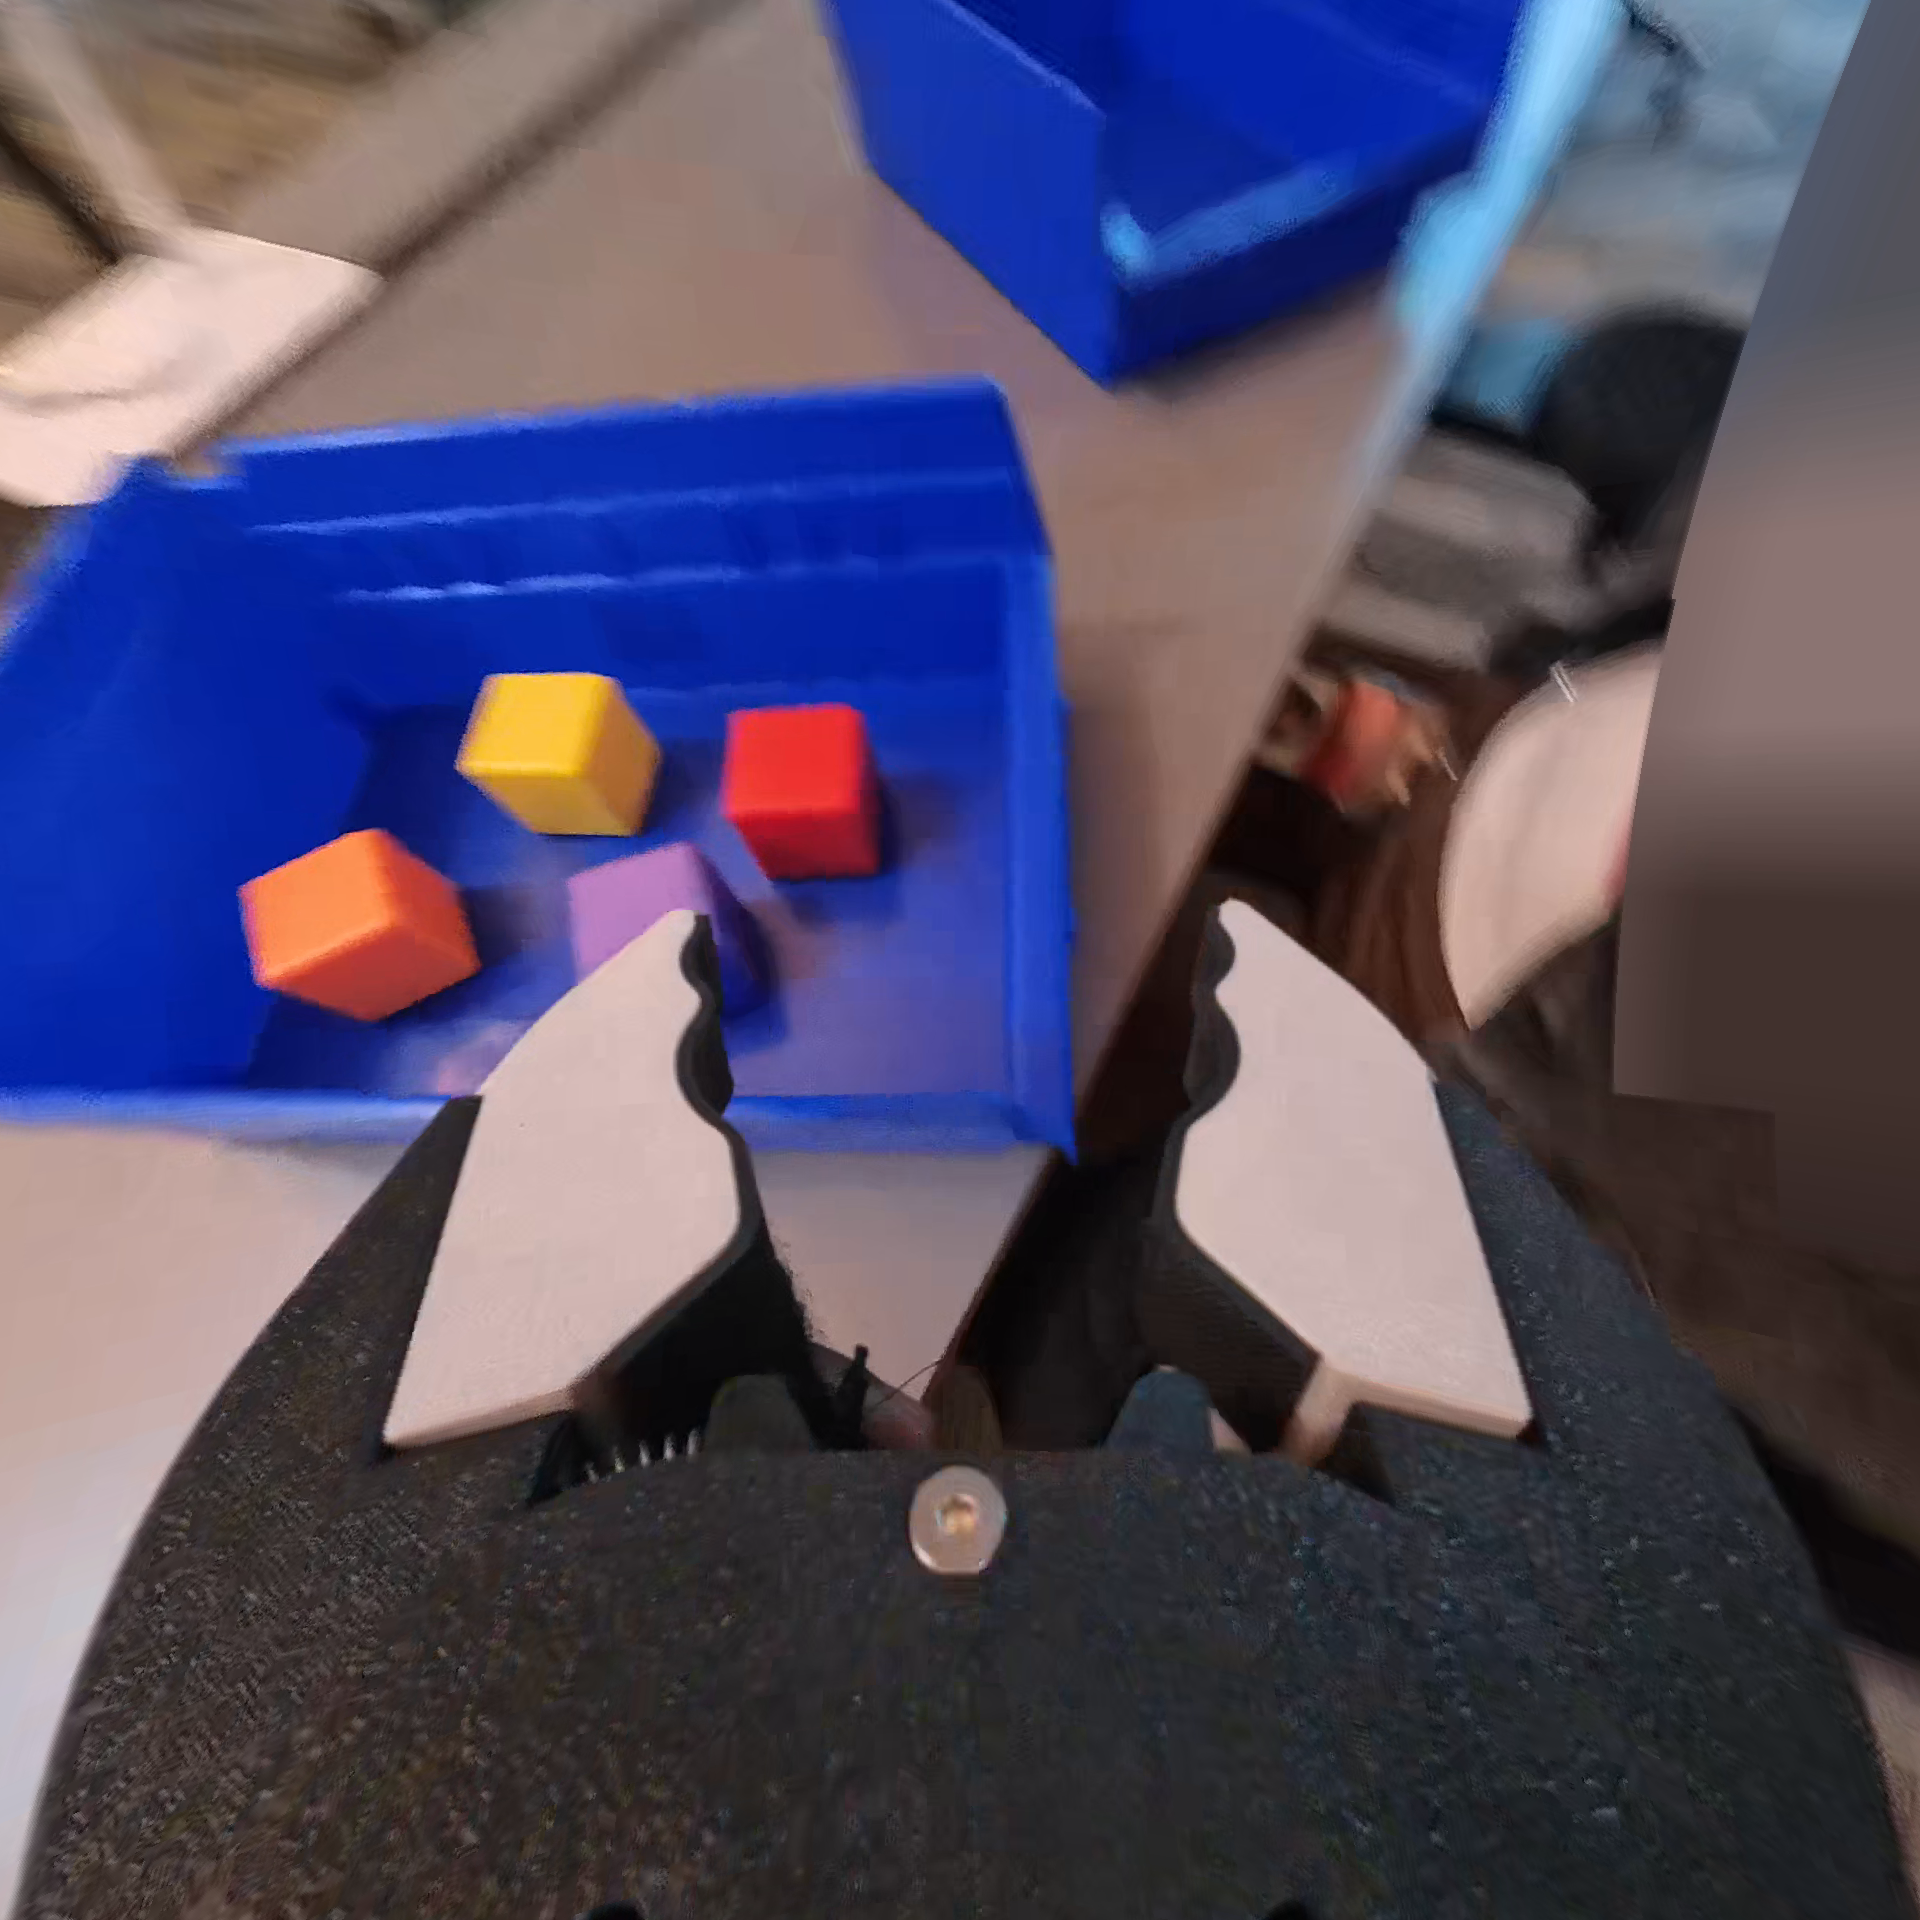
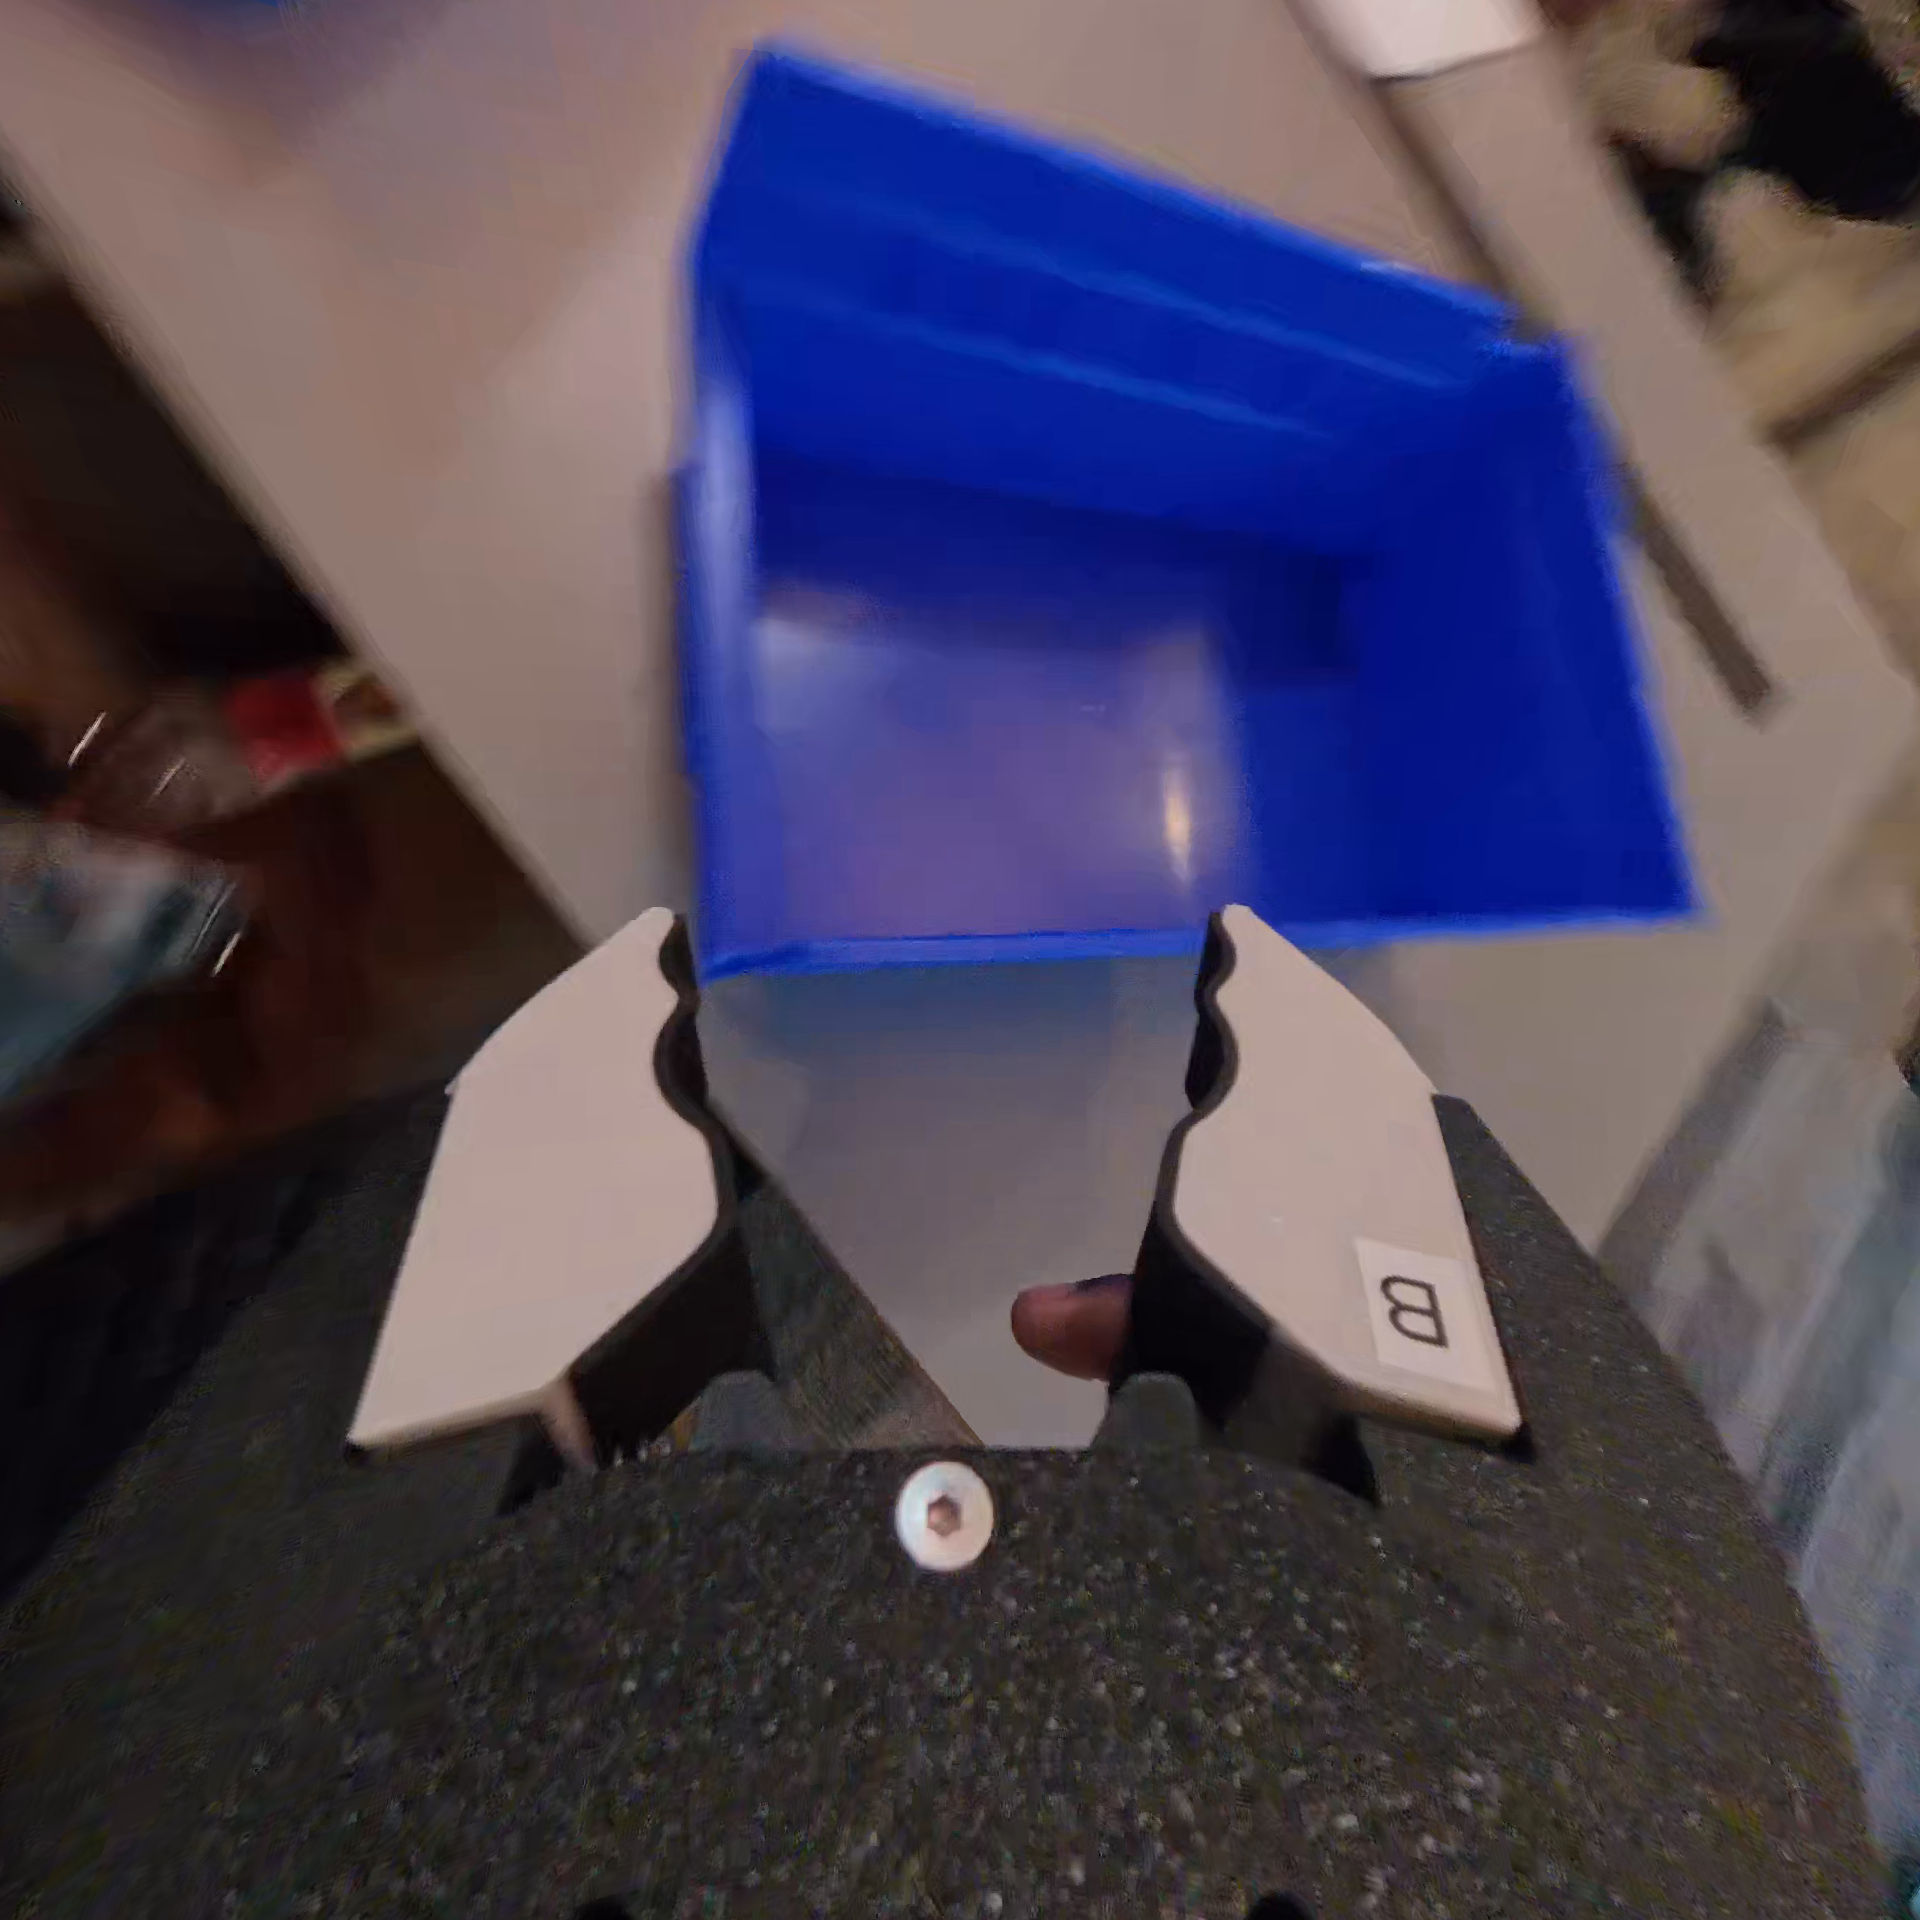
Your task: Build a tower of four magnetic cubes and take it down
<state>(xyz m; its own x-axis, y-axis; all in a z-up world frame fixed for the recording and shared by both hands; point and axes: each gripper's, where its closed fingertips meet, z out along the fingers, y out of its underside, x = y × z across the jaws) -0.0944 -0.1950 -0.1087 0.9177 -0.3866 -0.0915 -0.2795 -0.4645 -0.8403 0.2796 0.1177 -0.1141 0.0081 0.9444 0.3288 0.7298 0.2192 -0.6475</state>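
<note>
Left gripper and right gripper jaws spread, smooth cubes, glossy blue bin

dim warm light | heavy motion blur | wide-angle edge distortion

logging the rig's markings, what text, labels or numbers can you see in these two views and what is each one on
One white sticker with a single printed character sits on the right-hand finger of the right tool; its wording is not given here.
Left view: no writing shows on the left tool, the cubes or the blue bins.
Background clutter is too blurred to read.
</note>
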